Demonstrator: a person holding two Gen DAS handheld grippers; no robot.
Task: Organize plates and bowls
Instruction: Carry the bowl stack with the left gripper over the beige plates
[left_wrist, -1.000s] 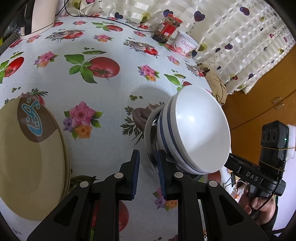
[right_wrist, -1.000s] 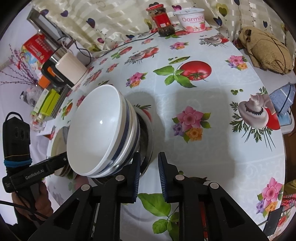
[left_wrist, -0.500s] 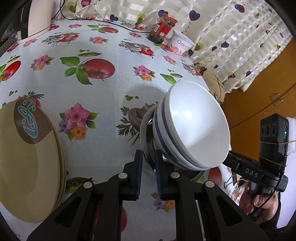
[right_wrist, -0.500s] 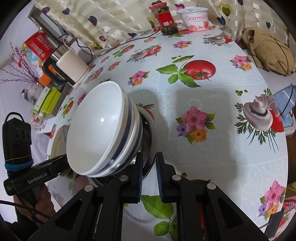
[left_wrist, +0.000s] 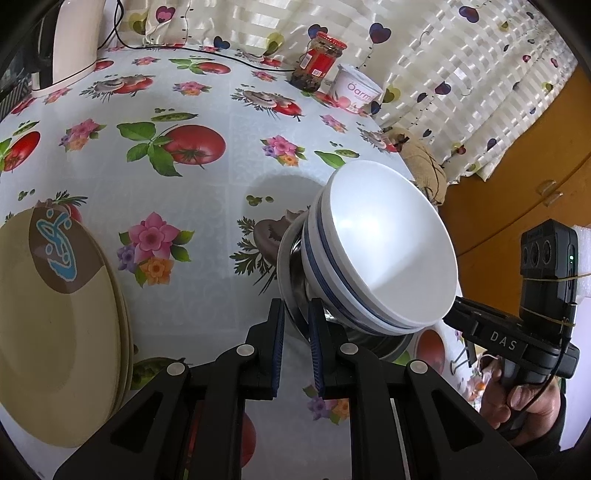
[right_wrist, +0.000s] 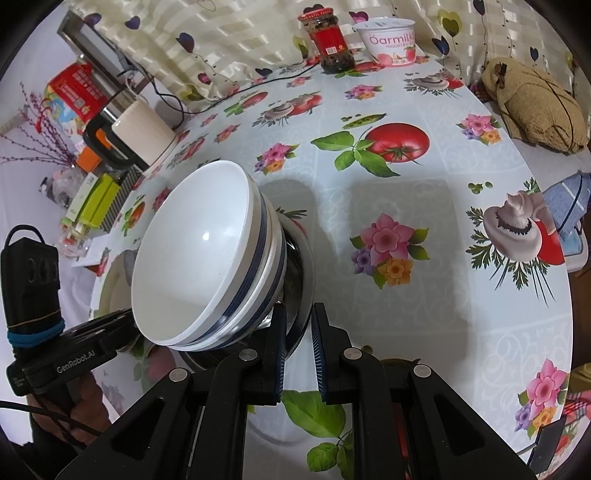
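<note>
A stack of white bowls with blue bands (left_wrist: 384, 251) sits inside a steel bowl (left_wrist: 291, 273), seen also in the right wrist view (right_wrist: 199, 258) with the steel bowl (right_wrist: 301, 273). My left gripper (left_wrist: 295, 321) is shut on the steel bowl's rim on one side. My right gripper (right_wrist: 297, 323) is shut on the same rim on the opposite side. The stack is held above the flowered tablecloth, tilted in each view. A stack of beige plates (left_wrist: 55, 332) lies at the left in the left wrist view.
A red-lidded jar (right_wrist: 330, 40) and a yogurt tub (right_wrist: 389, 40) stand at the table's far edge. A white kettle (right_wrist: 142, 136), boxes (right_wrist: 96, 199) and a cable sit at the far left. A brown cloth bag (right_wrist: 535, 107) lies at the right.
Both grippers have closed from a slightly wider gap onto the steel bowl's rim. The bowl stack has risen a little and the table has dropped further away.
</note>
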